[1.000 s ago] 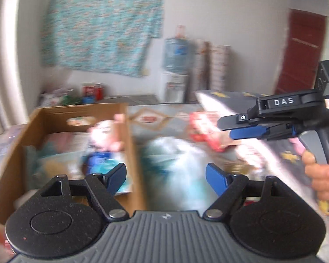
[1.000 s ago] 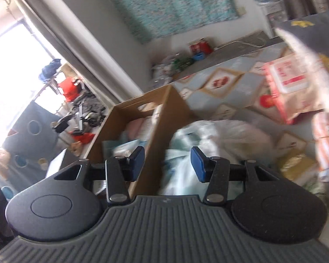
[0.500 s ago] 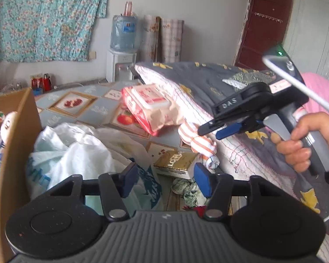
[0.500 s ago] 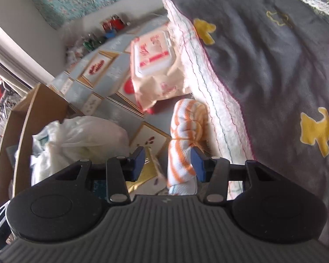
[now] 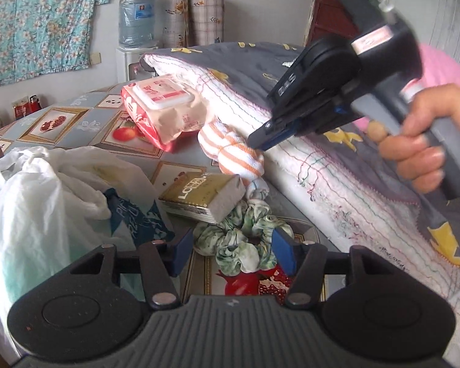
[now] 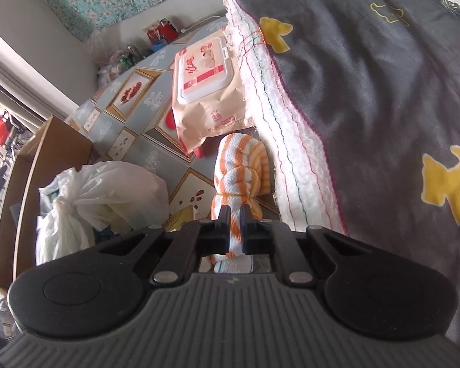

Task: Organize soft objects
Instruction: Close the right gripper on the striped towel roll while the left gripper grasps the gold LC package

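Observation:
An orange-and-white striped knotted cloth (image 6: pixel 240 178) lies on the tiled tabletop beside a folded blanket. My right gripper (image 6: pixel 235 228) is shut on its near end; in the left wrist view the right gripper (image 5: pixel 259 145) pinches the striped cloth (image 5: pixel 230 150). My left gripper (image 5: pixel 233 251) is open, its fingers on either side of a green-and-white scrunchie (image 5: pixel 245 236) on the table. A pink wet-wipes pack (image 5: pixel 164 107) lies behind the cloth and also shows in the right wrist view (image 6: pixel 205 92).
A white plastic bag (image 5: pixel 43 202) sits left, next to a cardboard box (image 6: pixel 43 165). A gold box (image 5: pixel 204 193) lies by the scrunchie. A grey blanket with yellow shapes (image 6: pixel 368 92) fills the right side. A water dispenser (image 5: pixel 136 24) stands at the back wall.
Both grippers swung right from the box and bag and dropped lower. The right gripper closed on the striped cloth. The left gripper came over the scrunchie, still open.

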Motion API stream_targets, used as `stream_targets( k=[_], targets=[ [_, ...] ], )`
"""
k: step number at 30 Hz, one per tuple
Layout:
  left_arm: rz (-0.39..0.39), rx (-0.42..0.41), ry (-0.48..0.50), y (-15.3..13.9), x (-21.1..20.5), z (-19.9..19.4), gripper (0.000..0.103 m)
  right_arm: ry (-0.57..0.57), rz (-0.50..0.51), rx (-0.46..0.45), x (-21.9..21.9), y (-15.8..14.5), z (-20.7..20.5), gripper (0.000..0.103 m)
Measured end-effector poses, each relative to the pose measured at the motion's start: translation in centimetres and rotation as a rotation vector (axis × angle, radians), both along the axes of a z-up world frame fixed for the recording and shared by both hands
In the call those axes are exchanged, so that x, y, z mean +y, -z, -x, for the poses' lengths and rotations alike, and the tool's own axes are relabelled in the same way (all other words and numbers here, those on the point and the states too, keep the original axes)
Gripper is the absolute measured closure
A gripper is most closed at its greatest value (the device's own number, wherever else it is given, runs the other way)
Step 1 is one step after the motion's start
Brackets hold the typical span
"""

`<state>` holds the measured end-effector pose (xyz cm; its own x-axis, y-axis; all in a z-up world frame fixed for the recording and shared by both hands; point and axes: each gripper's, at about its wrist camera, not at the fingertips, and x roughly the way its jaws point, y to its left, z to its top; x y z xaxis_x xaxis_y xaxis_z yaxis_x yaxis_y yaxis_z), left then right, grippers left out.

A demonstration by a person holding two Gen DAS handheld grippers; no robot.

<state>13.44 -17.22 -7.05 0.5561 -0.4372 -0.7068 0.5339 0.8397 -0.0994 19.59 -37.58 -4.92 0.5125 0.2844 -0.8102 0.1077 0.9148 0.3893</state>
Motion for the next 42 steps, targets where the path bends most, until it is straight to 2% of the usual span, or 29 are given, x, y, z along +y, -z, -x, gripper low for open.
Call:
stream_targets(
  k=[4, 7, 9, 11, 14, 18, 21, 26, 31, 35, 39, 42],
  targets=[
    [-0.012, 0.018, -0.003, 0.6, -0.7, -0.7, 0.042, -0.020, -0.017, -0.013, -0.4, -1.3, 1.8, 0.098],
    [0.018, 0.028, -0.026, 0.6, -0.3, -1.0, 0.042, -0.044, 0.017, -0.020, 0.1, -2.0, 1.9, 0.094],
    [0.043, 0.032, -0.048, 0.5, -0.1, -1.4, 0.041, -0.054, 0.048, -0.018, 0.7, -1.9, 1.2, 0.087],
    [0.081, 0.053, -0.067, 0.4, 0.1, -2.1, 0.040, -0.059, 0.065, -0.008, 1.3, -1.5, -0.1, 0.071],
    [0.129, 0.083, -0.086, 0.4, 0.7, -2.8, 0.040, -0.071, 0.105, 0.034, 2.2, -0.3, -2.5, 0.060],
    [0.163, 0.103, -0.106, 0.4, 1.3, -3.5, 0.040, -0.078, 0.152, 0.104, 3.0, 2.0, -4.9, 0.060],
    [0.182, 0.127, -0.119, 0.8, 1.6, -4.1, 0.040, -0.074, 0.123, 0.137, 2.8, 3.7, -5.6, 0.065],
    [0.181, 0.150, -0.125, 1.4, 1.6, -5.2, 0.036, -0.101, 0.062, 0.107, 2.2, 2.8, -5.3, 0.067],
    [0.175, 0.177, -0.136, 1.9, 1.0, -6.3, 0.031, -0.229, 0.027, 0.169, 3.1, 3.0, -5.6, 0.067],
    [0.173, 0.186, -0.160, 2.2, 1.1, -6.8, 0.031, -0.237, -0.003, 0.210, 2.9, 4.0, -5.9, 0.067],
    [0.174, 0.174, -0.176, 2.2, 1.0, -6.7, 0.035, -0.203, -0.086, 0.226, 1.5, 4.4, -5.6, 0.067],
    [0.168, 0.166, -0.170, 2.0, 1.0, -6.5, 0.042, -0.191, -0.088, 0.217, 1.2, 4.2, -5.0, 0.067]
  ],
)
